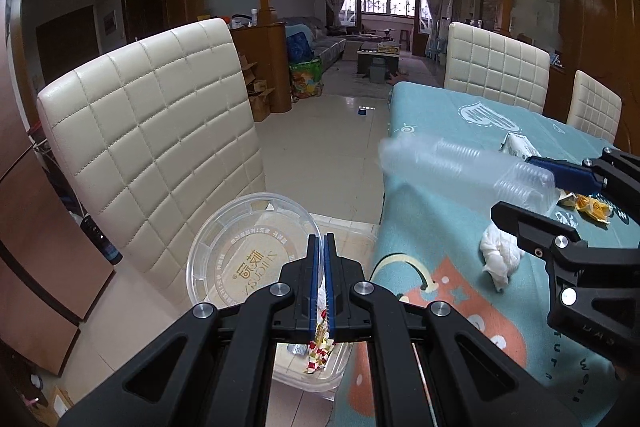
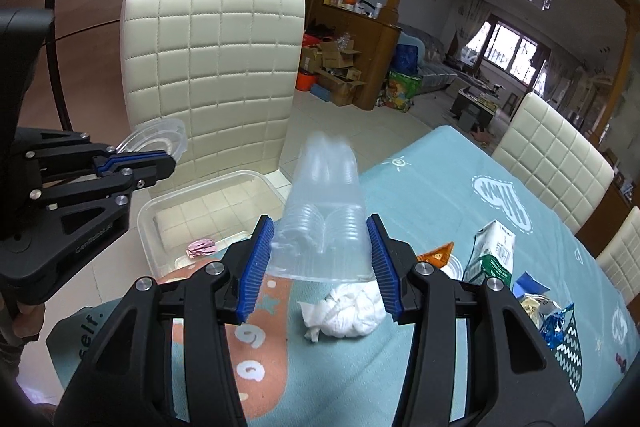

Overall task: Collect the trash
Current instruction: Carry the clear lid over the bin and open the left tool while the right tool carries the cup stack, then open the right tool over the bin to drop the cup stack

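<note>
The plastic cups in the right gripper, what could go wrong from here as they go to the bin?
1. The right gripper squeezes the thin stacked plastic cups near their rims; they could buckle or slip out.
2. The clear bin sits on the chair seat beside the table edge; a short release may drop the cups on the floor.
3. The left gripper, shut on the round clear lid, hovers over the bin, so the hands may collide.

tablecloth (image 2: 280,347): "self." | left gripper (image 2: 168,167) body: perhaps "GenROBOT.AI" | lid (image 1: 240,259): print unreadable
</note>
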Demonstrator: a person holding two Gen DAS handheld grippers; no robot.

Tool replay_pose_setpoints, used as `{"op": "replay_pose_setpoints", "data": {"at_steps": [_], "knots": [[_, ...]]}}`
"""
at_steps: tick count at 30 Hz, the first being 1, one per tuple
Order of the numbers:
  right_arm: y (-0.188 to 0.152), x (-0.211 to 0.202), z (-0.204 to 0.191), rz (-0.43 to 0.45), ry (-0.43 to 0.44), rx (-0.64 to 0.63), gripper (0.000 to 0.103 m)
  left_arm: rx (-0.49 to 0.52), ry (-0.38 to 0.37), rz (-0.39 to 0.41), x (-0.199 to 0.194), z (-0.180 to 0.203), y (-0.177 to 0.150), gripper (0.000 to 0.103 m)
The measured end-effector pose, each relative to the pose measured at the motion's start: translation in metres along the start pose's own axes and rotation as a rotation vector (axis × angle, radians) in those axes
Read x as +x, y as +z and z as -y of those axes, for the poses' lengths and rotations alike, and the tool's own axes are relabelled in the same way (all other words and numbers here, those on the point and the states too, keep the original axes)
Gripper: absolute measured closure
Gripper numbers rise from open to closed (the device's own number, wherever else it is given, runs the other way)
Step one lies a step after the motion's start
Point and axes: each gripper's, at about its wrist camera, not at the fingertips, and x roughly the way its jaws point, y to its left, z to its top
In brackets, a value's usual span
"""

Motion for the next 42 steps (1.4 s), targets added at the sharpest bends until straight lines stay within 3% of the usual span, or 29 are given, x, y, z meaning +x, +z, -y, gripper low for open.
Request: {"op": "replay_pose_setpoints", "data": {"at_steps": [14,18,19,20,22,25,42], "knots": [[0.009,0.024,0.005,0.007,0.029,0.031,0.056,-0.014,-0.059,-0.061,0.042,-0.005,0.003,0.098],[0.01,0.029,0.003,-0.001,0.038,0.031,0.056,-0.05,-0.113,-0.129,0.055,-0.009,0.001,0.093],[0.01,0.03,0.003,-0.003,0.039,0.03,0.056,-0.057,-0.112,-0.137,0.057,-0.01,0.001,0.078],[0.01,0.031,0.002,-0.004,0.041,0.029,0.056,-0.066,-0.102,-0.137,0.058,-0.011,0.0,0.047],[0.009,0.033,0.002,-0.011,0.05,0.024,0.056,-0.078,-0.083,-0.085,0.05,-0.014,-0.001,0.026],[0.009,0.035,0.001,-0.017,0.051,0.019,0.056,-0.073,-0.078,-0.056,0.043,-0.014,0.0,0.025],[0.016,0.042,-0.029,-0.031,0.165,-0.011,0.054,-0.07,0.037,-0.079,0.022,-0.041,-0.022,0.025]]}}
